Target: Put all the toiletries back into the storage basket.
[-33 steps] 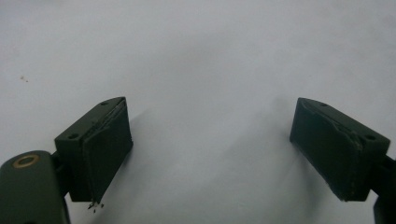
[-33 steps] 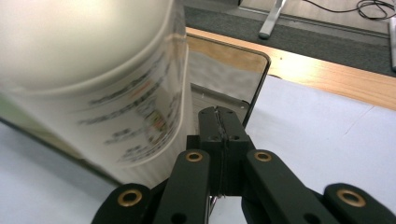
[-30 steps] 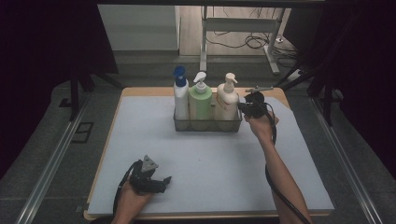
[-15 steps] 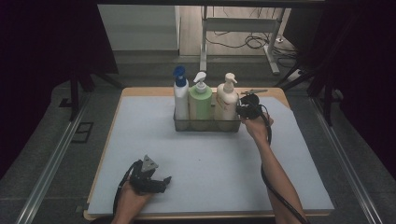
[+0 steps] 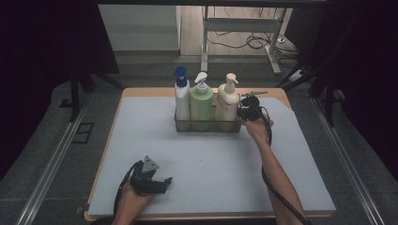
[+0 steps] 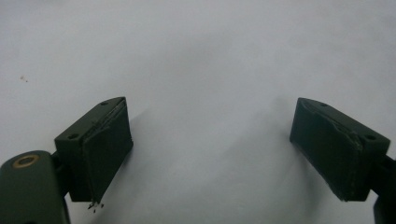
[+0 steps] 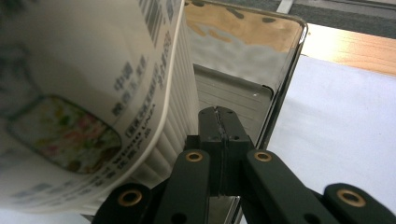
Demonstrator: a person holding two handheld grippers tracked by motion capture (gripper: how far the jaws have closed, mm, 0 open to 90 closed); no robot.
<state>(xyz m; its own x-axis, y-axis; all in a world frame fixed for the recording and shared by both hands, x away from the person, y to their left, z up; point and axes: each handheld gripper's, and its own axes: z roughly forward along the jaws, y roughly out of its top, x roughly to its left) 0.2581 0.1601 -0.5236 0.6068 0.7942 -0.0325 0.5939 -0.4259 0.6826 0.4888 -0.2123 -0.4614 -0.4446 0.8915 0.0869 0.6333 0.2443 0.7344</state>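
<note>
The right gripper (image 5: pixel 247 112) has its jaws pressed flat together with nothing between them (the right gripper view shows the two pads meeting in one seam), and its tip (image 7: pixel 219 122) sits in the narrow gap between the cream bottle (image 7: pixel 88 93) and the end wall of the metal caddy (image 7: pixel 280 93), just beside both. The left gripper (image 5: pixel 151 179) rests near the front left corner of the table mat (image 5: pixel 211 159), jaws spread wide over bare mat with nothing between them; one pad (image 6: pixel 100 144) stands well apart from the other.

The cream bottle (image 5: pixel 228 101) is a pale pump dispenser with a flower picture and a barcode on its label and fine vertical ribs down its side. It stands upright, long axis vertical, pump head on top with the nozzle turned toward the right edge of the mat. It occupies the right end of the caddy (image 5: pixel 209 125), which sits at the middle of the mat's far edge. Next to it stands a green pump bottle (image 5: pixel 201 102), then a white bottle with a blue cap (image 5: pixel 181 96) at the left end.

Compared with a second ago, the right gripper has sunk a little beside the caddy's right end, its jaws as tightly closed as before; the left gripper and the three bottles lie unchanged.
</note>
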